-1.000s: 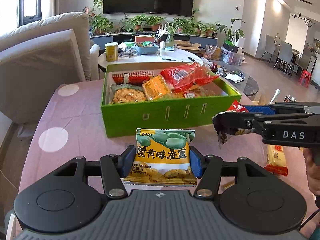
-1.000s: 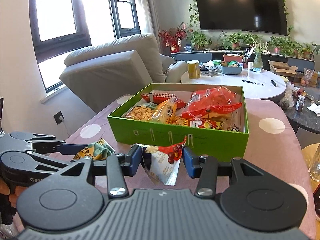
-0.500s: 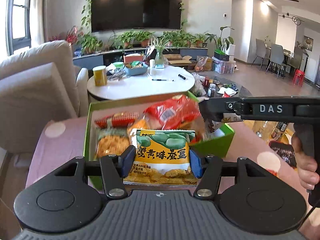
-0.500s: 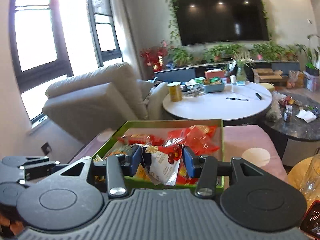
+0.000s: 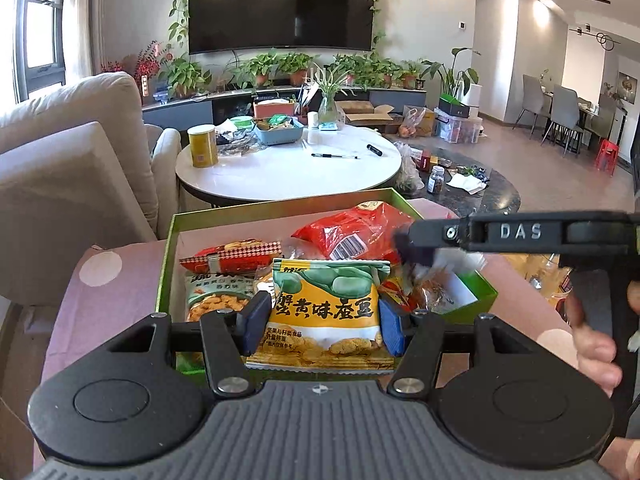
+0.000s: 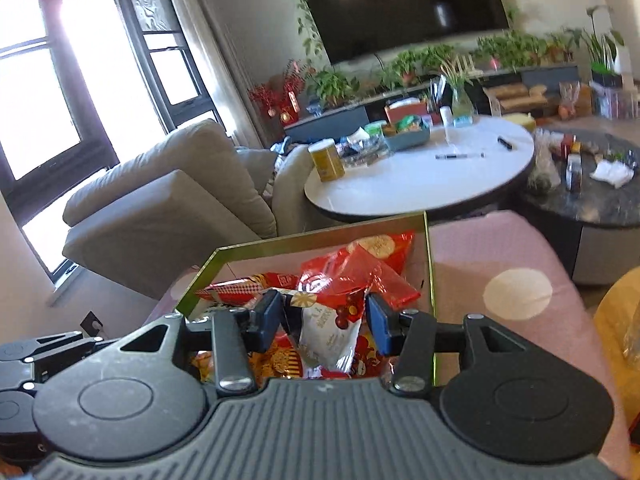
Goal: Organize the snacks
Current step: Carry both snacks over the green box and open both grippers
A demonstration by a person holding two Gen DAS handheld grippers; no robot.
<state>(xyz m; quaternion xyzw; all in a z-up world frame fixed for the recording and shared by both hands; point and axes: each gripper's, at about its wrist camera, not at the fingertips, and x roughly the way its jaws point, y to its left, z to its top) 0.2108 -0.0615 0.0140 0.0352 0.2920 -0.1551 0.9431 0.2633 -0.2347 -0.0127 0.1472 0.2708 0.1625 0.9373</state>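
Observation:
My left gripper [image 5: 320, 322] is shut on a yellow and green bean snack packet [image 5: 326, 312] and holds it above the near side of the green box [image 5: 168, 240]. The box holds several snack bags, among them a large red bag [image 5: 352, 232]. My right gripper [image 6: 325, 324] holds a white and red snack packet [image 6: 330, 338] between its blue pads over the box's right part [image 6: 430, 264]. The jaws look a little wider than the packet, which hangs tilted. The right gripper also shows from the side in the left wrist view [image 5: 416, 248].
The box sits on a pink tablecloth with white dots [image 5: 100, 268]. More snack packets [image 5: 548, 276] lie on the cloth to the right. A beige sofa [image 5: 68, 184] stands left, and a round white table [image 5: 288, 168] stands behind.
Both grippers rose from in front of the box and moved forward over it with their packets. The right gripper's jaws have widened slightly around its packet.

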